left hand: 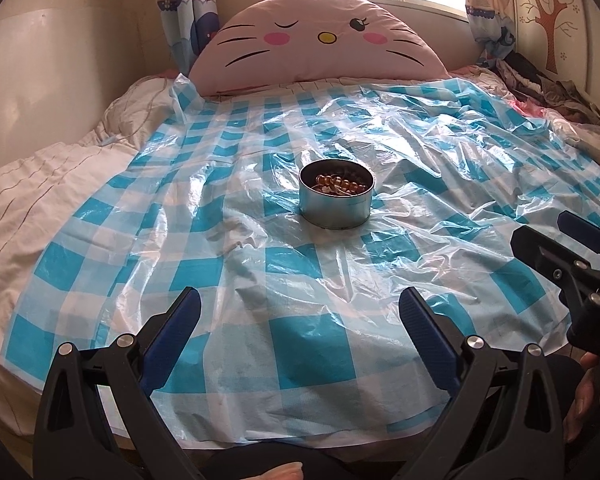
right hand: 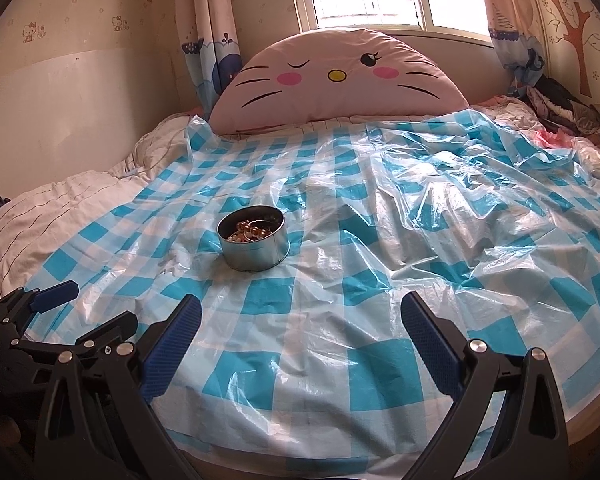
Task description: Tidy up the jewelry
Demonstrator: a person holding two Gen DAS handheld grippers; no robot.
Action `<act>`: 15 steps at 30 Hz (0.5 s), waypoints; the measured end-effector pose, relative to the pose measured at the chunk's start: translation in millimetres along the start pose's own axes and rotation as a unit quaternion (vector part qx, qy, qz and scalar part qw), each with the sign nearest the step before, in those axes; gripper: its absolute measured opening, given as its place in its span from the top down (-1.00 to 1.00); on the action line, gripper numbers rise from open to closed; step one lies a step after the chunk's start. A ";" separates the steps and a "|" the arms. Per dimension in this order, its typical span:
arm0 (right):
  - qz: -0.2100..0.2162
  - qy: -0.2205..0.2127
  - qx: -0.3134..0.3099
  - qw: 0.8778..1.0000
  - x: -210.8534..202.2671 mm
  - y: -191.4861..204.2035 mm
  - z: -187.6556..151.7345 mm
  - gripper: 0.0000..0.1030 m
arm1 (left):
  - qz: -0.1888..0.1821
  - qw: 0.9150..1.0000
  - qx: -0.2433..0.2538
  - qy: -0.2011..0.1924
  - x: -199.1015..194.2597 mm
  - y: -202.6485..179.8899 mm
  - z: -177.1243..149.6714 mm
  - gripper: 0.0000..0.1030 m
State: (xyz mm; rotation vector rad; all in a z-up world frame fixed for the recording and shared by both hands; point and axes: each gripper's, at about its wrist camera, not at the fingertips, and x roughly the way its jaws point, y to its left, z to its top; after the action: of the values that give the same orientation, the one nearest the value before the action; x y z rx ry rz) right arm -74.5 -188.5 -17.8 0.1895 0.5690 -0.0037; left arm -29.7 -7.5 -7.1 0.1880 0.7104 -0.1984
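Round metal tin (left hand: pixel 336 194), upright, mouth up, no long axis; amber bead jewelry (left hand: pixel 338 184) heaped inside. Sits mid-bed on blue checked plastic sheet (left hand: pixel 300 280). Left gripper (left hand: pixel 300 312) and right gripper (right hand: pixel 301 316): spread, empty, well short of tin.

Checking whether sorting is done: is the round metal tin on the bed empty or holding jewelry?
Holding jewelry: the lidless round metal tin shows amber beads piled inside.

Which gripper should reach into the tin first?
Left, marginally. The tin sits nearly centred ahead of the left gripper, but off to the left of the right gripper. Both are open, empty and back from it.
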 end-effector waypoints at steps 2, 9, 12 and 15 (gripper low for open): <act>-0.001 0.000 -0.002 1.000 0.0 0.3 -0.3 -0.86 | -0.001 1.000 -0.003 -0.001 -0.8 1.1 -0.8 -0.85; 0.000 0.000 0.000 1.000 -0.1 -0.2 -0.3 -0.86 | -0.003 1.000 -0.020 -0.007 -4.6 7.5 -2.6 -0.85; 0.000 0.000 0.000 1.000 0.0 -0.6 -0.3 -0.86 | -0.002 1.000 -0.024 -0.009 -5.9 11.0 -2.0 -0.85; 0.000 0.000 -0.001 1.000 0.1 -1.3 -0.2 -0.86 | -0.004 1.000 -0.024 -0.009 -5.7 11.1 -2.1 -0.85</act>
State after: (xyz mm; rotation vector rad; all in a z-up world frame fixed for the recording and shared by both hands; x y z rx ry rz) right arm -74.7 -189.7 -18.3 0.1875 0.5697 -0.0040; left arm -32.6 4.4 -3.8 0.1376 0.6982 -0.1893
